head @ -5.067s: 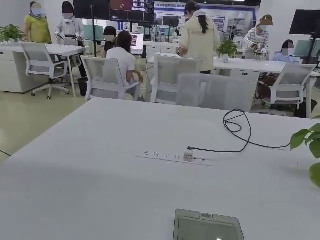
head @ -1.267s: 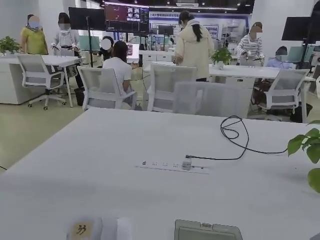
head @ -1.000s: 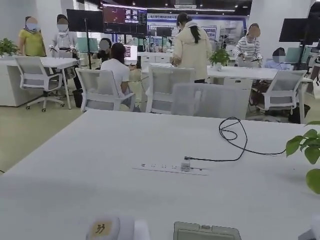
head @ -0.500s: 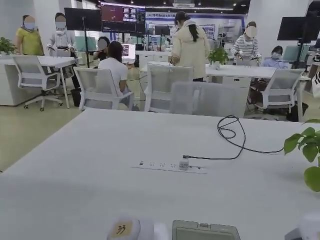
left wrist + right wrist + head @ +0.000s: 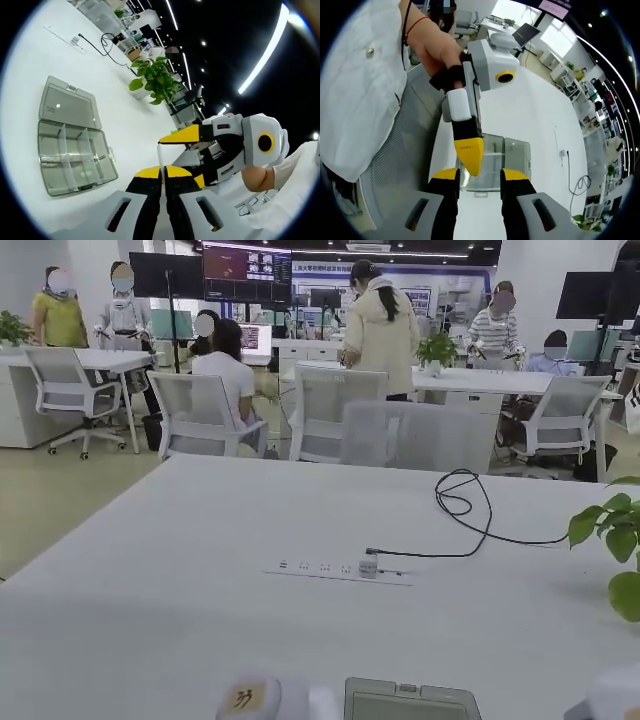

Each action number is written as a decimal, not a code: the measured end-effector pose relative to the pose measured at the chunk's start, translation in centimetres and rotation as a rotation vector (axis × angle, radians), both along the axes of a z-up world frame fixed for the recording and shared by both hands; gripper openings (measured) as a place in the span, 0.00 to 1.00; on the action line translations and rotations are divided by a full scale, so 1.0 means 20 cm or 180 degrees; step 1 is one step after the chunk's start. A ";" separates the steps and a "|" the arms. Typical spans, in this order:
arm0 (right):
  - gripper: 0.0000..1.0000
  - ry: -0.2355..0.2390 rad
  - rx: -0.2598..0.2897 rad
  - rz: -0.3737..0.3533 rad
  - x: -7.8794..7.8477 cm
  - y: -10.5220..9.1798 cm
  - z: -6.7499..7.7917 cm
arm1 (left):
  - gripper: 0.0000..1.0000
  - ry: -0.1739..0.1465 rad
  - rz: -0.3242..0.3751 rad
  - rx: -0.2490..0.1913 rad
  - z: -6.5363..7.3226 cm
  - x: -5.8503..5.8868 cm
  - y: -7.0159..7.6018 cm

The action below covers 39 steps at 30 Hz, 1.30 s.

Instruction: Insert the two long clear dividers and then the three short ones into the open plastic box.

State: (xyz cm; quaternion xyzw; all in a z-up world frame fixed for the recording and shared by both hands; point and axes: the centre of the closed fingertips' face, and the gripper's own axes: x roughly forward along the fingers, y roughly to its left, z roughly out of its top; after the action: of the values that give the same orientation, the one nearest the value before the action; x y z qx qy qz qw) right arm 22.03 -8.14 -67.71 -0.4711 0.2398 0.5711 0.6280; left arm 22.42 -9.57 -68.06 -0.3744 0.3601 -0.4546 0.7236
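The open clear plastic box (image 5: 41,150) lies flat on the white table with its lid (image 5: 67,105) folded back; several clear dividers stand inside it. My left gripper (image 5: 163,172) is shut on a thin clear divider (image 5: 160,156) that sticks up from its yellow tips. My right gripper (image 5: 184,135) reaches in from the right, its yellow tip at the divider's upper end. In the right gripper view my right gripper (image 5: 481,175) is open, and the left gripper (image 5: 470,156) hangs point-down between its jaws, above the box (image 5: 516,150). The box lid (image 5: 410,702) shows in the head view.
A power strip (image 5: 335,570) with a black cable (image 5: 470,515) lies mid-table. A potted plant (image 5: 612,540) stands at the right edge. Two white gripper tops (image 5: 245,698) (image 5: 612,700) peek in at the bottom. White chairs (image 5: 385,435) and several people are behind the table.
White gripper tops have risen into the bottom of the head view since the earliest frame. Over the last half second hardly anything has moved.
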 end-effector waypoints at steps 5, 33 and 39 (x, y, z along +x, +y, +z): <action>0.35 -0.0010 0.0022 0.0004 0.00 0.01 0.00 | 0.00 -0.0061 0.0003 0.0018 0.00 0.00 0.01; 0.12 0.1884 0.0505 0.0298 -0.24 -0.04 0.10 | 0.00 -0.2368 -0.1270 0.0611 0.05 -0.27 -0.03; 0.05 0.1950 0.0473 0.0377 -0.26 -0.03 0.08 | 0.00 -0.2416 -0.1287 0.0584 0.07 -0.28 -0.03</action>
State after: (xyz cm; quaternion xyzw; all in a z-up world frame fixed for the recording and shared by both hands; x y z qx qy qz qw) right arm 16.74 -8.77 -66.07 -0.2432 0.3476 0.7379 0.5250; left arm 16.91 -10.23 -66.66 -0.0371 0.1736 -0.6586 0.7313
